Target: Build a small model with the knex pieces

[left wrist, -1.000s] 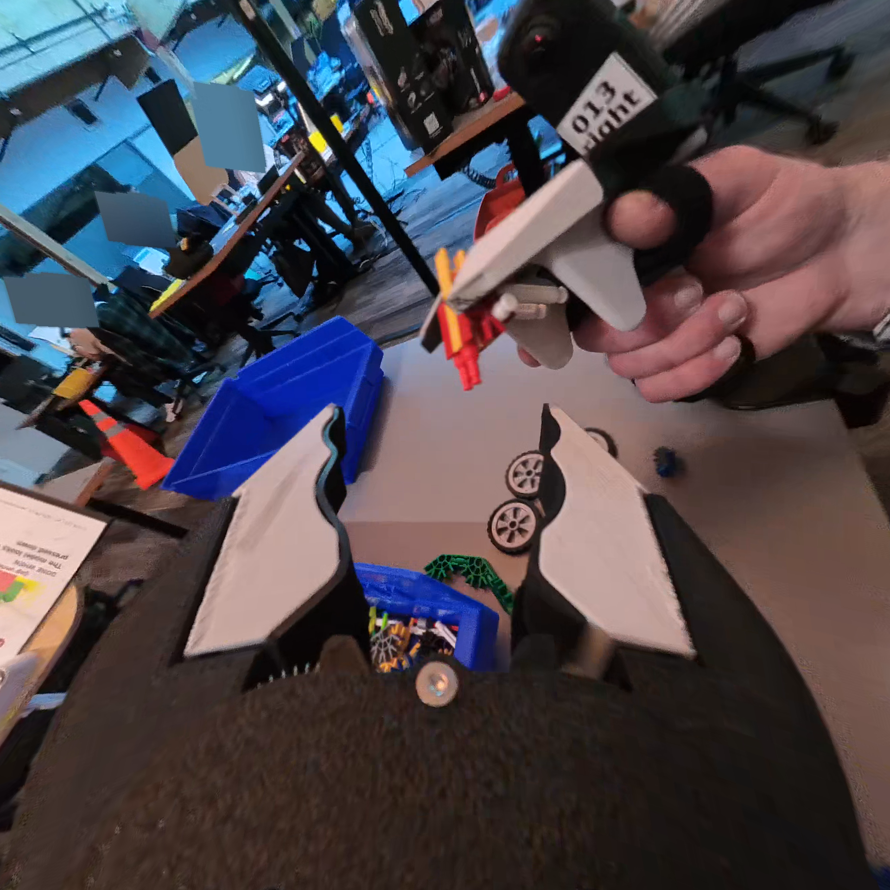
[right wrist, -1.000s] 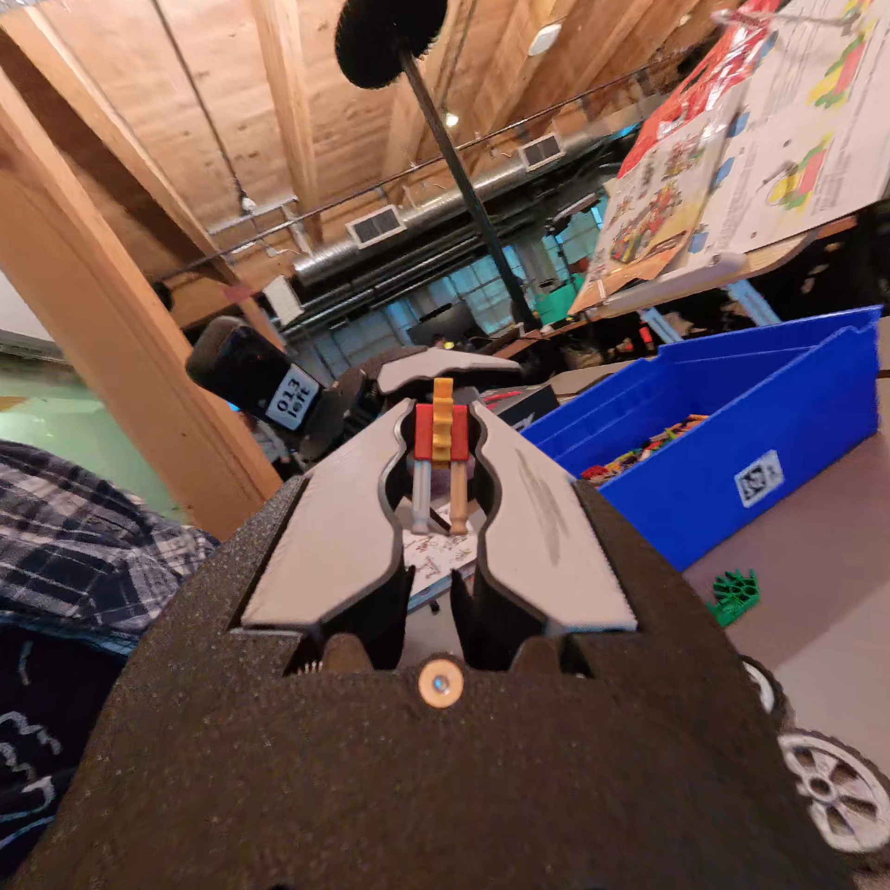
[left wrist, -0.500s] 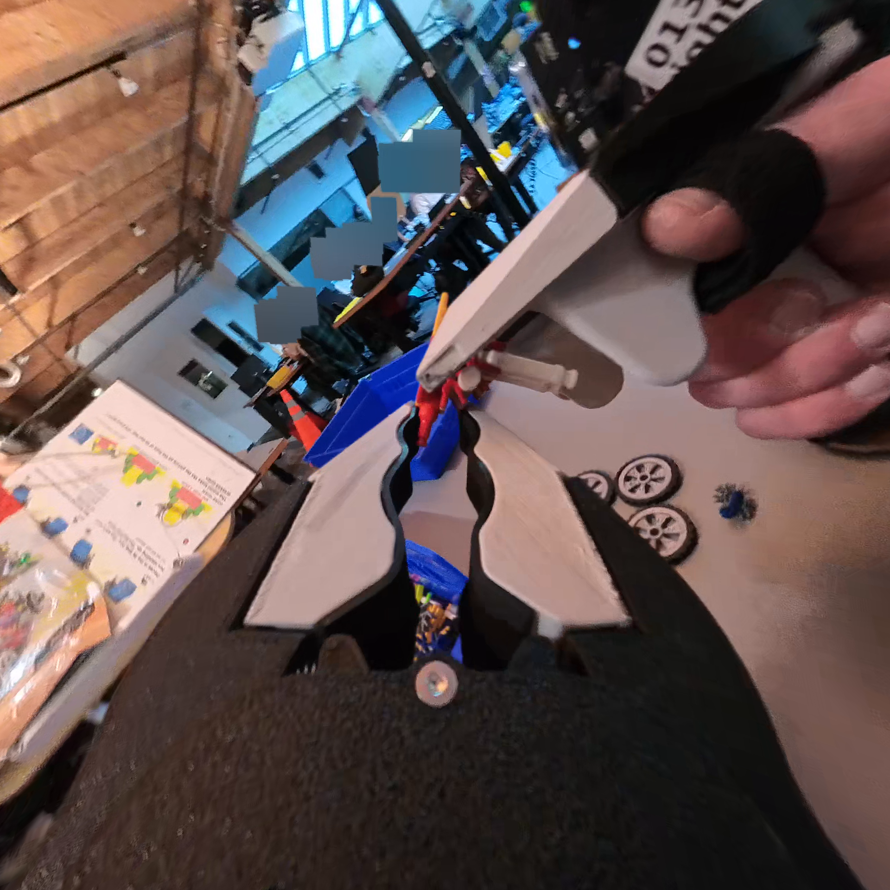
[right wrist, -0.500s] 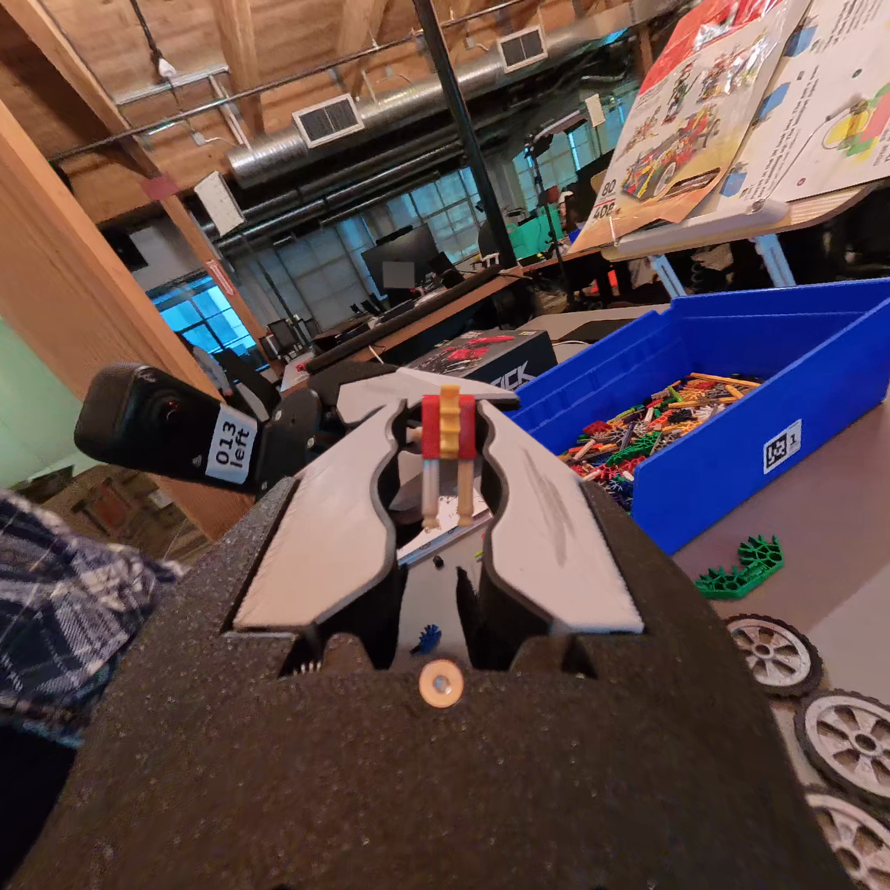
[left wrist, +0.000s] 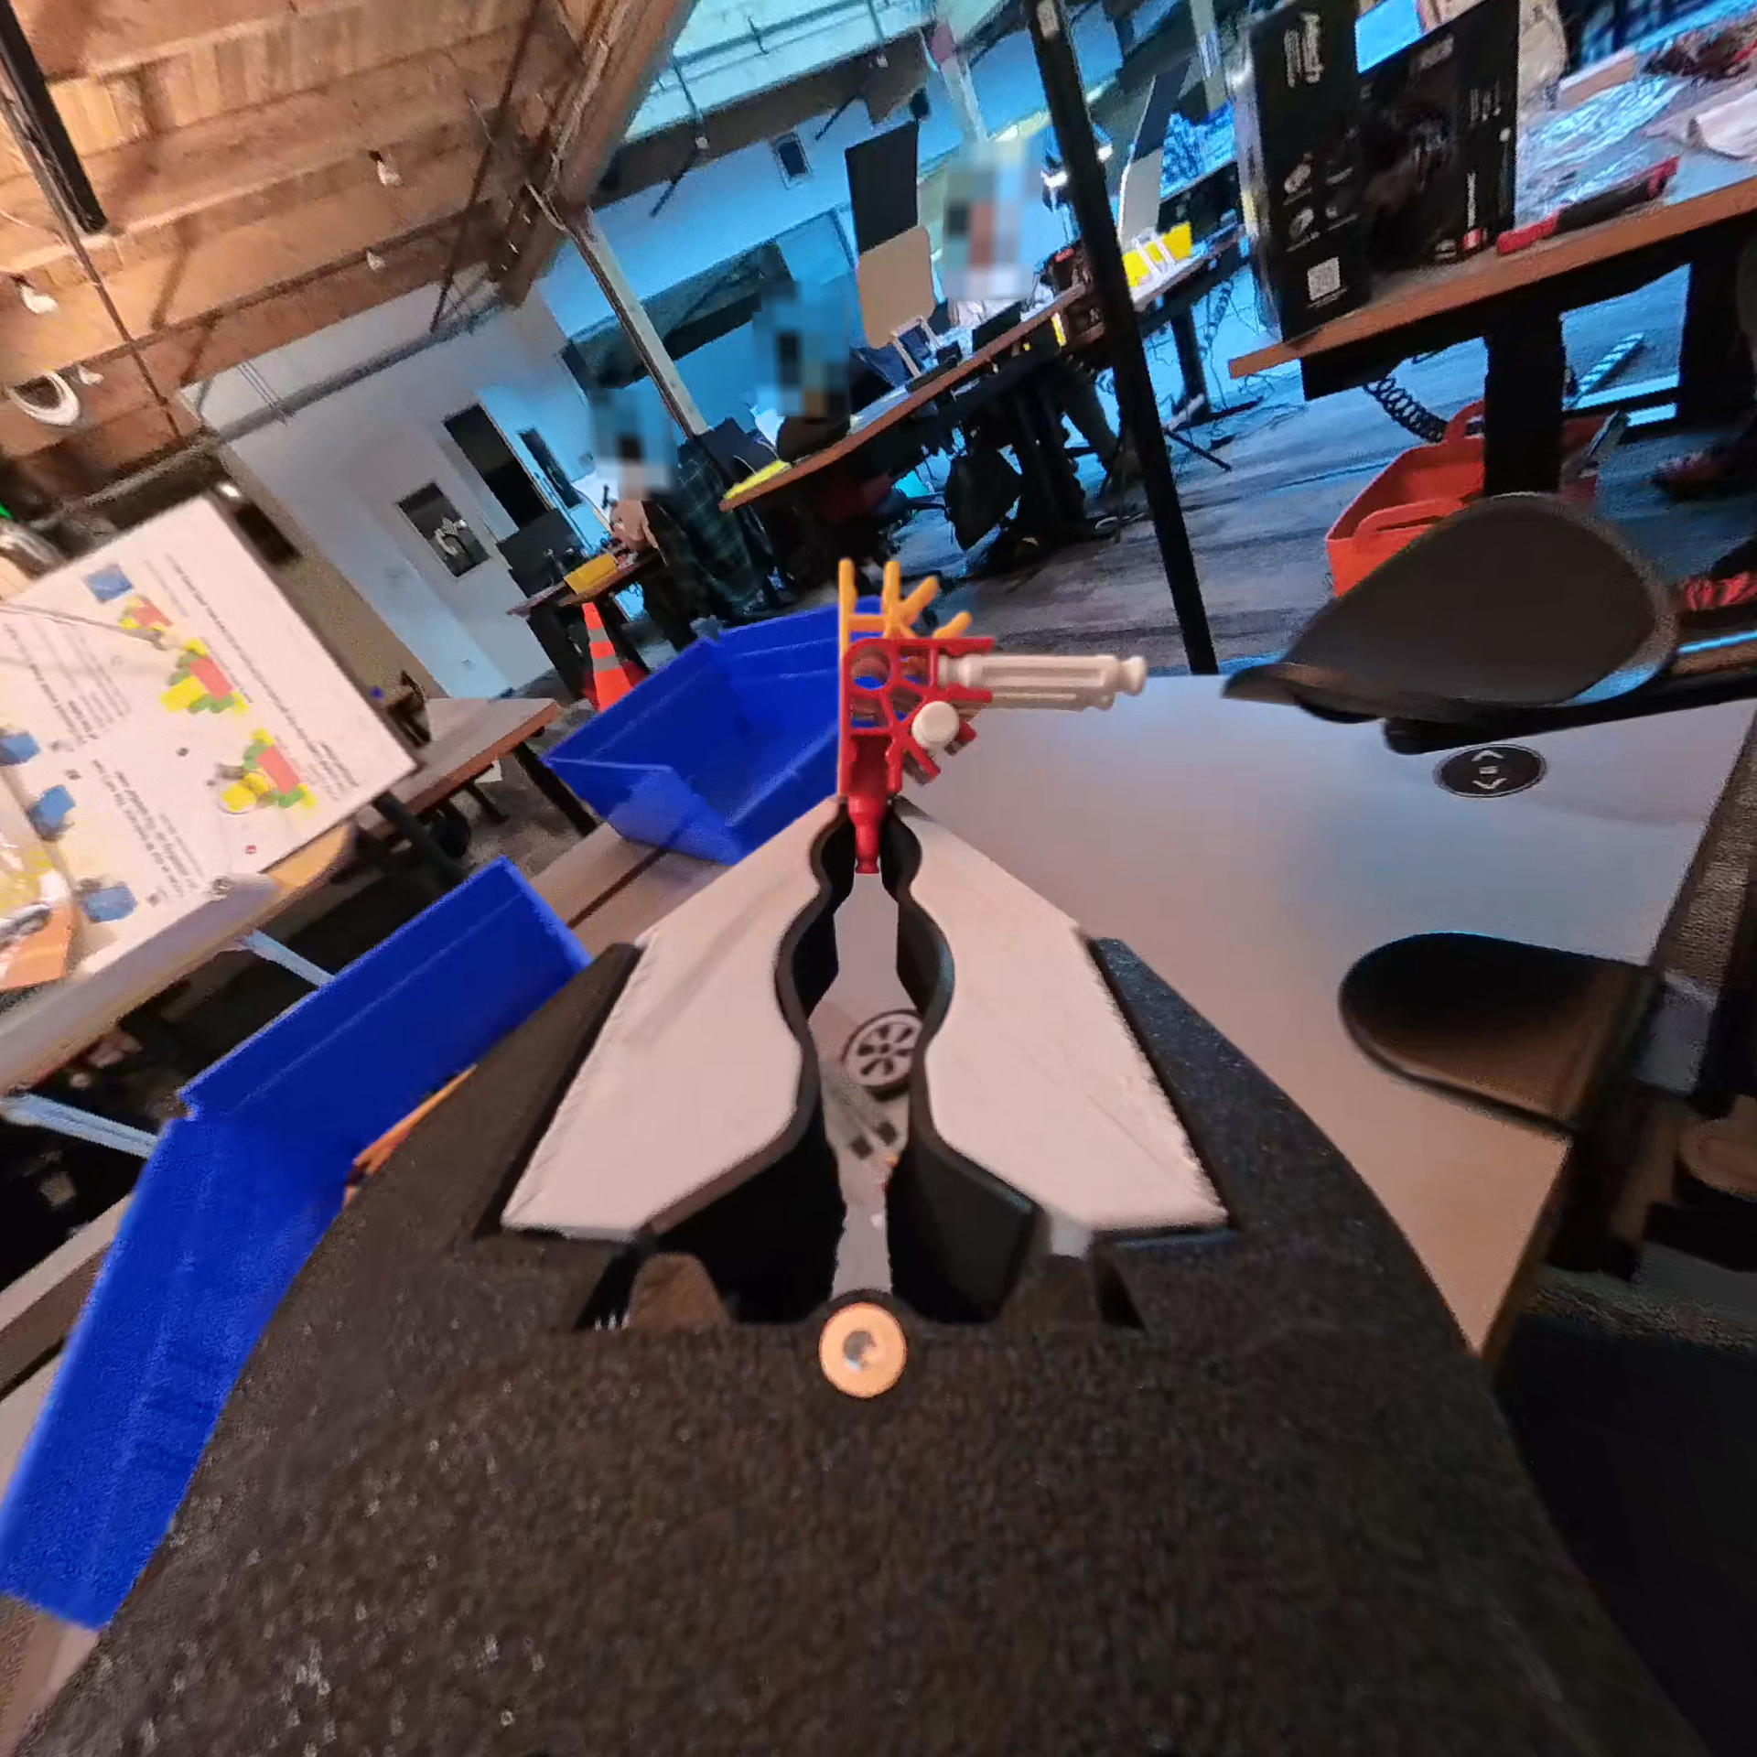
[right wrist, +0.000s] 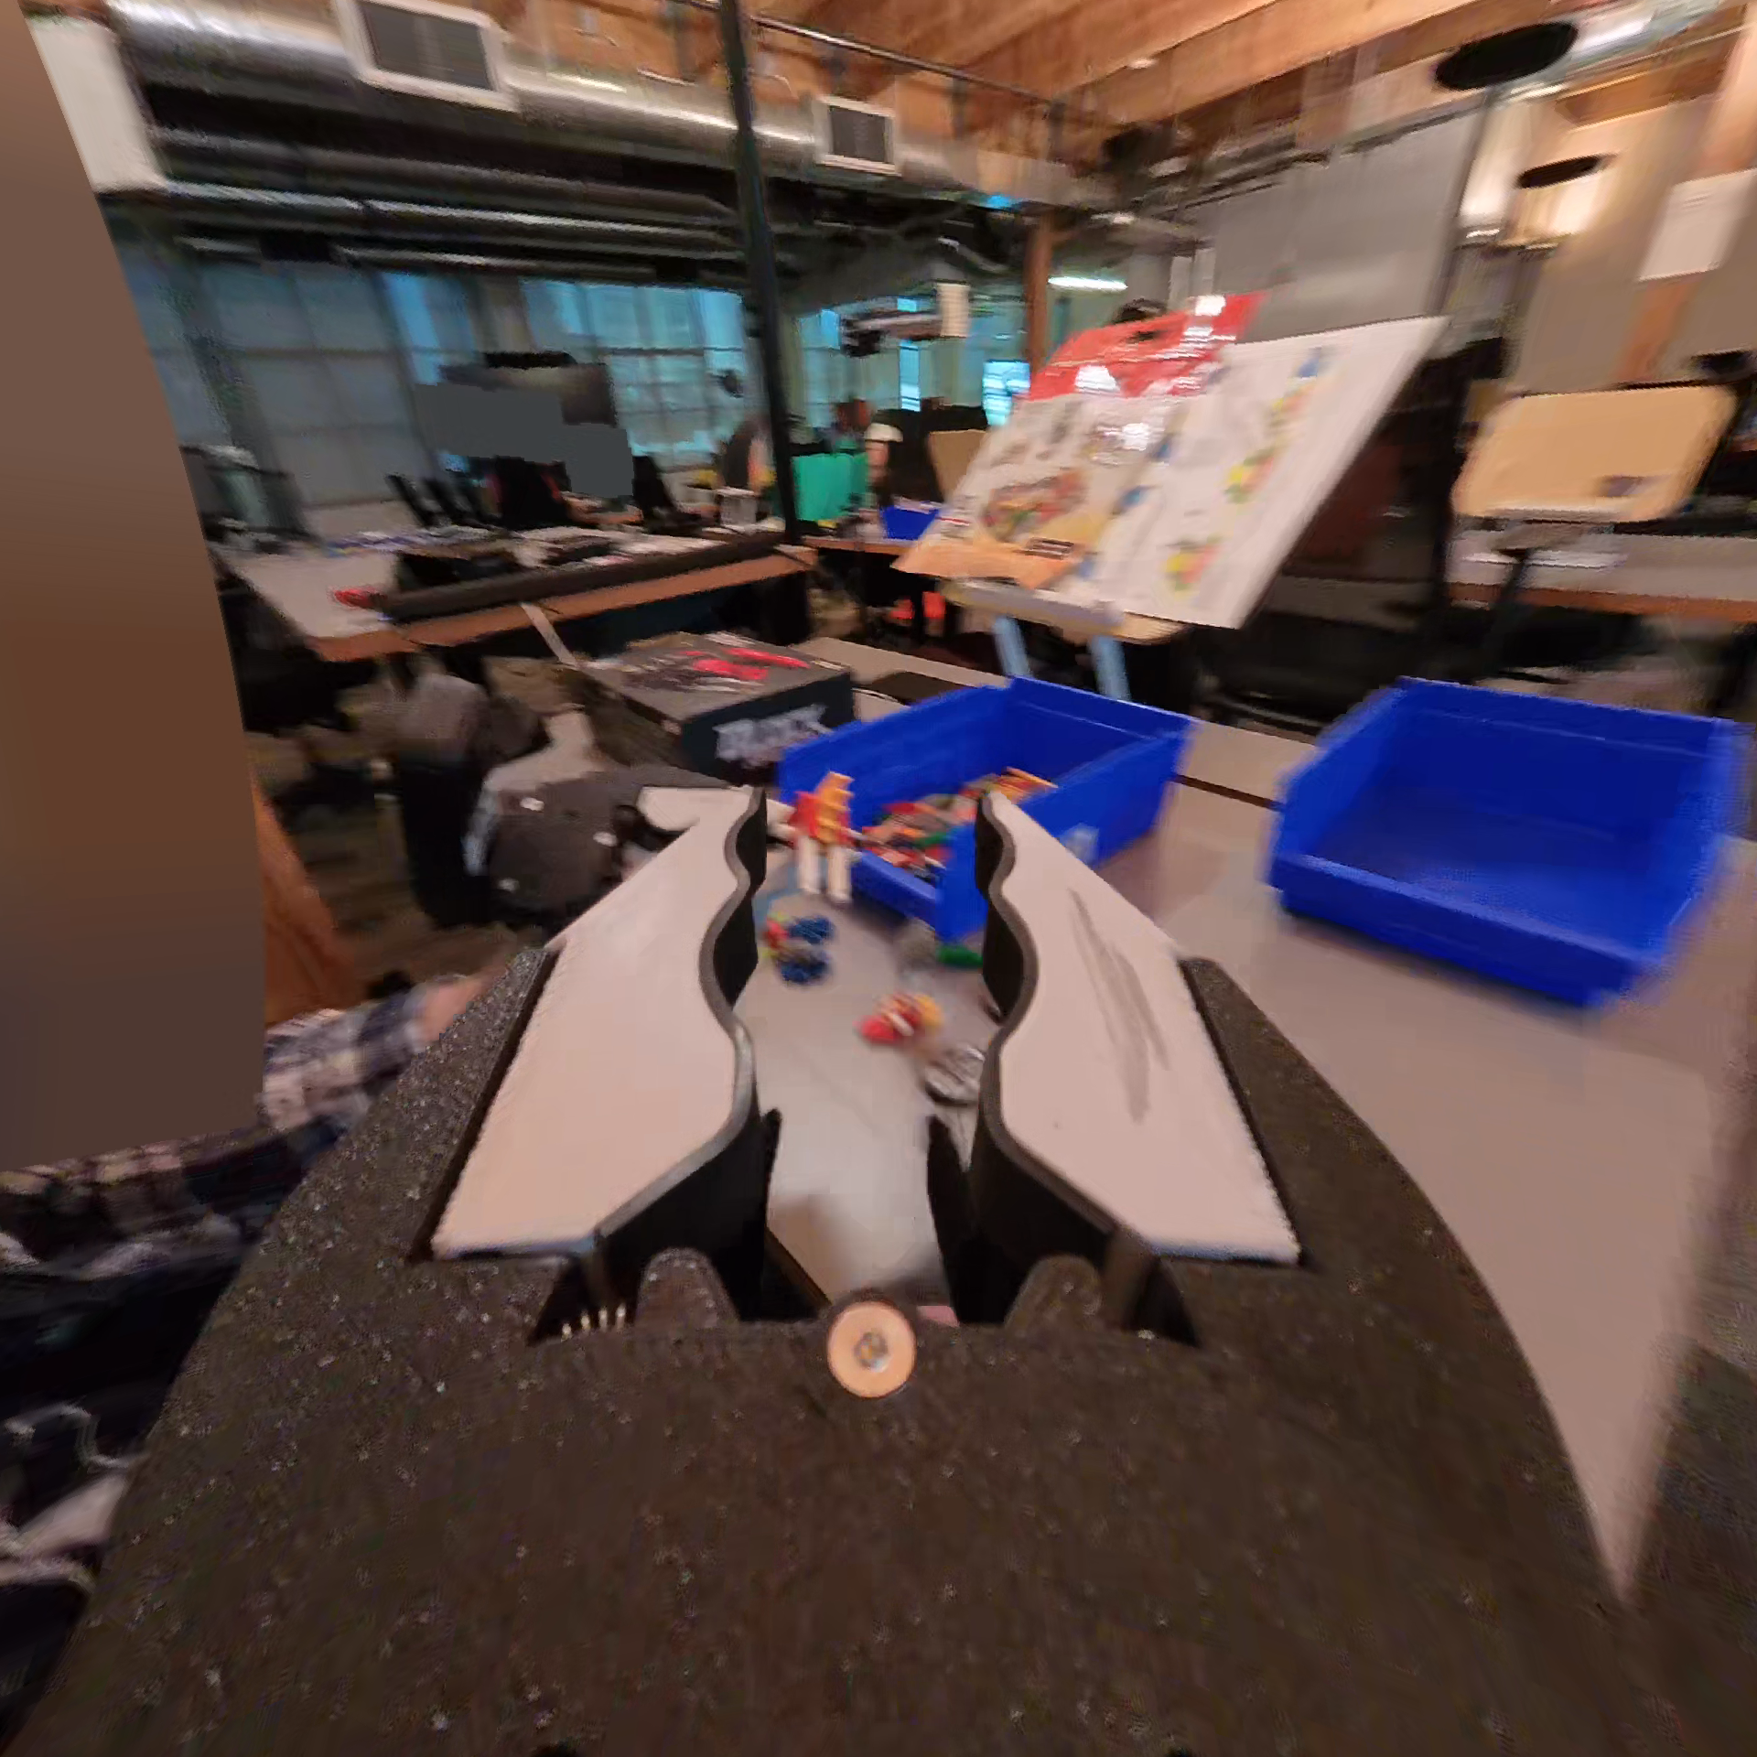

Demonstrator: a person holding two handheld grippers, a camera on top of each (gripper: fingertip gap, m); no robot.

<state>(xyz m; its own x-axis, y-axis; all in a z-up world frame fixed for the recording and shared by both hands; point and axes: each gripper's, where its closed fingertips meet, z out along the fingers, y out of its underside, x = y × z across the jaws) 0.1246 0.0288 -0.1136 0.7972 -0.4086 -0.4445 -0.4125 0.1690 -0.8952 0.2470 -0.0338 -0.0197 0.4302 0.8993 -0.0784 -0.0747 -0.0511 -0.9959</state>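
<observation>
Since a second ago, your left gripper (left wrist: 867,837) has closed on the red-and-orange plastic connector assembly with grey rods (left wrist: 903,699); your right gripper (right wrist: 870,837) has let go and spread wide above the grey worktop (right wrist: 1331,1046), near the blue parts bin (right wrist: 1046,761).

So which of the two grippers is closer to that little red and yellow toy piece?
Left. The left gripper pinches the toy piece; the right gripper hangs open, apart from it.

I'm seeing the left gripper (left wrist: 867,837) showing matt grey fingers (left wrist: 704,1036) in rough black foam-like housing, pinching glossy red, orange and white plastic pieces (left wrist: 903,704). The blue bins (right wrist: 1483,837) are looking like smooth plastic; the table (left wrist: 1283,856) is gleaming softly.
</observation>
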